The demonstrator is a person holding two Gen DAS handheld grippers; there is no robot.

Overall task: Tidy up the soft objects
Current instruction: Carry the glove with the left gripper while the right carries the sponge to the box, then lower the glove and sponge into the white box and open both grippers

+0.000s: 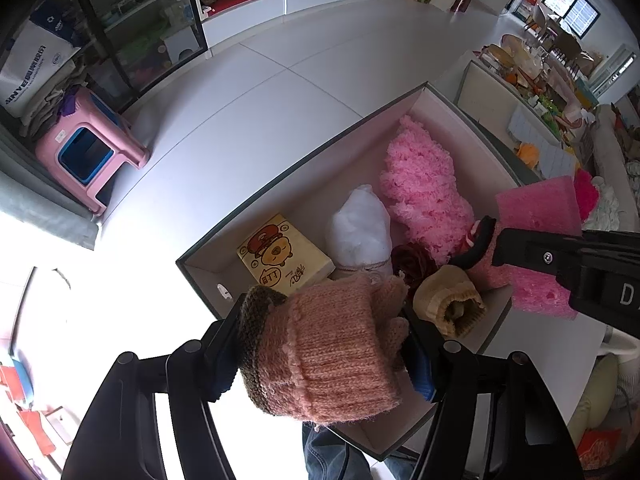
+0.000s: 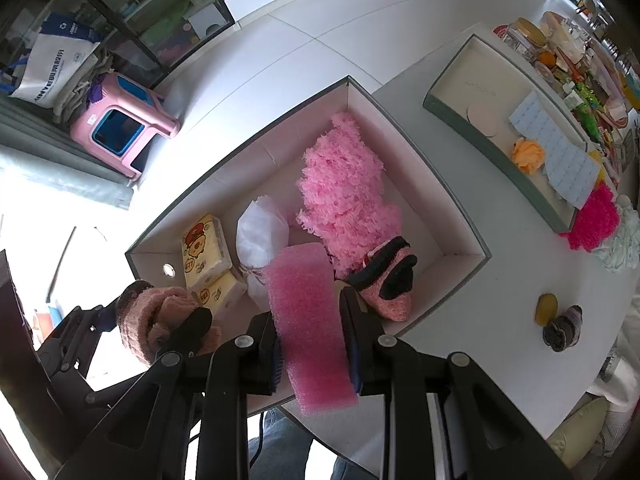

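Over the near edge of the box I have both tools loaded. My left gripper is clamped across a pink knitted glove with a brown cuff, and my right gripper squeezes a pink sponge between its pads. Both things hang above the box, not yet inside it.

I judge the glove to be light and floppy: the knit bunches where the fingers pinch it, and its loose finger ends droop, so taking it at the thick ribbed body looks right. The sponge seems light too, springy, a little stiffer, holding its slab shape beyond the pads; a grip across its narrow sides should keep it from twisting.

Inside the box lie a fluffy pink duster, a white pouch, tissue packs and a small knitted shoe. Nothing here looks fragile or slippery, so I expect a plain drop into the free floor by the right wall would do.
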